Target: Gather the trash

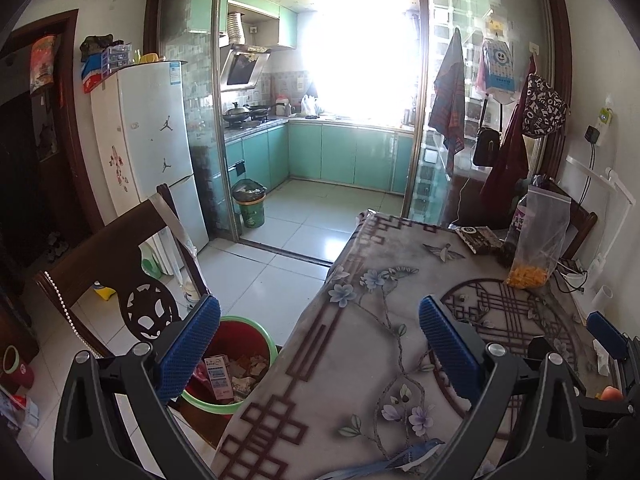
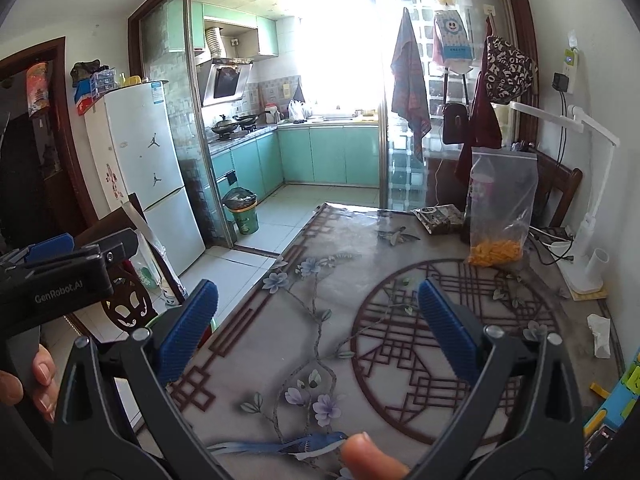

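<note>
My left gripper (image 1: 320, 344) is open and empty, held above the table's left edge; its left finger hangs over a red bin with a green rim (image 1: 240, 364) on the floor, which holds paper scraps and a small carton (image 1: 218, 376). My right gripper (image 2: 318, 332) is open too, with nothing between its fingers, over the flower-patterned tablecloth (image 2: 320, 280). A crumpled white tissue (image 2: 600, 334) lies on the table to the right of the right gripper; it shows in the left wrist view as a tissue (image 1: 600, 354) beside the other gripper's blue pad. A dark snack wrapper (image 2: 438, 218) lies at the table's far side.
A clear zip bag with orange pieces (image 2: 500, 216) stands at the back right, with a white lamp base (image 2: 584, 268) and cables near the wall. A dark wooden chair (image 1: 132, 264) stands left of the table. A second green bin (image 1: 250, 208) sits at the kitchen doorway by the fridge (image 1: 148, 140).
</note>
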